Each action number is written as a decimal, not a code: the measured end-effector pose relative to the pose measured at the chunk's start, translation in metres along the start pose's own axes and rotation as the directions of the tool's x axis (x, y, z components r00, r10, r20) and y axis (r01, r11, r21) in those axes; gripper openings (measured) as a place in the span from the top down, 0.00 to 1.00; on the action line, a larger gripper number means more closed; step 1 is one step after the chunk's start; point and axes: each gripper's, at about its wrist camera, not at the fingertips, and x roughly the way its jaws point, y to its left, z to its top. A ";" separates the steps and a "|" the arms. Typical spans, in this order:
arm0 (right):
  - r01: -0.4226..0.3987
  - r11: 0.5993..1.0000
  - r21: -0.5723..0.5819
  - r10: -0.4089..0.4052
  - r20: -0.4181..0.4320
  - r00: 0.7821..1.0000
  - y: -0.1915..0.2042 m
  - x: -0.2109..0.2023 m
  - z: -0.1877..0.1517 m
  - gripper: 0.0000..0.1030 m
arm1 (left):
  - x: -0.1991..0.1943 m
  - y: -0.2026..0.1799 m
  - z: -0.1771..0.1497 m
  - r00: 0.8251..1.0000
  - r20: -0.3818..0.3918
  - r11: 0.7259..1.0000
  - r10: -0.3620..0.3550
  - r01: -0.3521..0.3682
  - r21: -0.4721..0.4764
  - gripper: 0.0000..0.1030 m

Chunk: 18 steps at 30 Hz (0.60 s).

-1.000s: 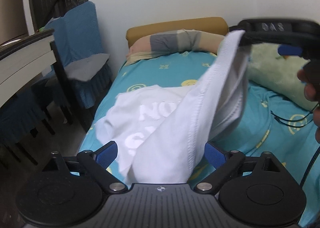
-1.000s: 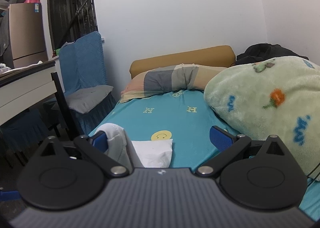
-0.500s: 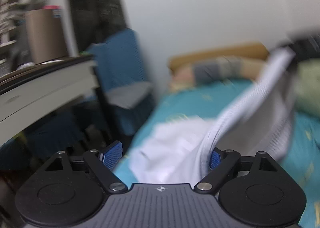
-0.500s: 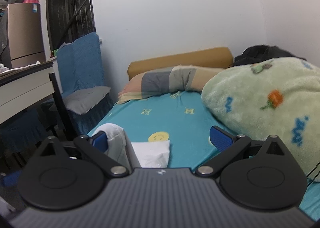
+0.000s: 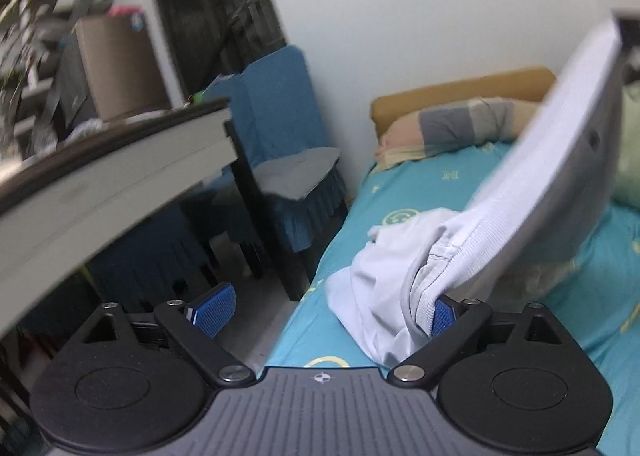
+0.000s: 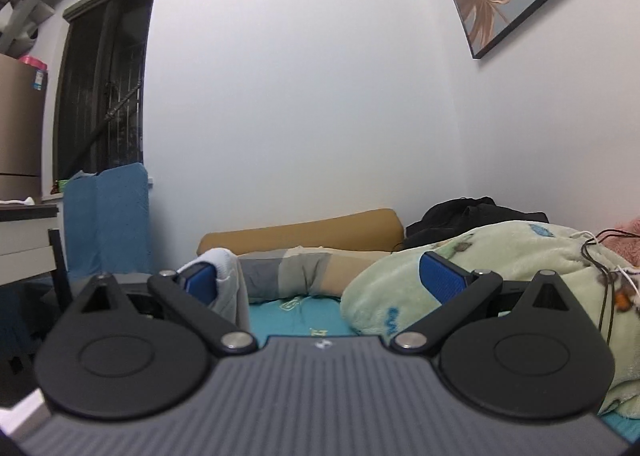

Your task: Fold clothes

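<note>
A white T-shirt (image 5: 400, 268) lies partly bunched on the teal bed sheet (image 5: 420, 183). Part of it stretches taut up toward the top right of the left wrist view. My left gripper (image 5: 324, 312) is open; the shirt's ribbed hem hangs over its right blue pad (image 5: 442, 314). My right gripper (image 6: 320, 280) is open and raised; the shirt's ribbed edge (image 6: 224, 276) is draped over its left blue pad (image 6: 200, 282). The rest of the shirt is hidden in the right wrist view.
A blue-covered chair (image 5: 288, 159) and a desk (image 5: 112, 175) stand left of the bed. A striped pillow (image 5: 452, 127), a tan headboard (image 6: 300, 230) and a green patterned blanket (image 6: 500, 276) lie at the far end. Dark clothing (image 6: 472, 211) and cables (image 6: 600, 256) lie by the blanket.
My left gripper swung left, toward the bed's left edge, and the shirt now hangs on its right pad. My right gripper rose and tilted upward, lifting the shirt's edge.
</note>
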 end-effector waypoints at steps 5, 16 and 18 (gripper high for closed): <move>-0.028 0.995 -0.099 0.012 -0.162 0.987 0.011 0.021 -0.021 0.00 | 0.013 0.024 0.007 0.999 -0.006 0.981 0.043 -0.044 -0.191 0.05; 0.088 0.965 -0.249 -0.137 -0.186 0.973 0.020 -0.010 -0.022 0.00 | -0.035 0.058 0.007 0.985 0.152 0.923 0.088 -0.023 -0.383 0.00; 0.086 0.973 -0.215 -0.120 -0.148 0.982 0.015 -0.027 0.000 0.00 | -0.053 0.067 0.014 0.975 0.194 0.916 0.106 -0.020 -0.402 0.00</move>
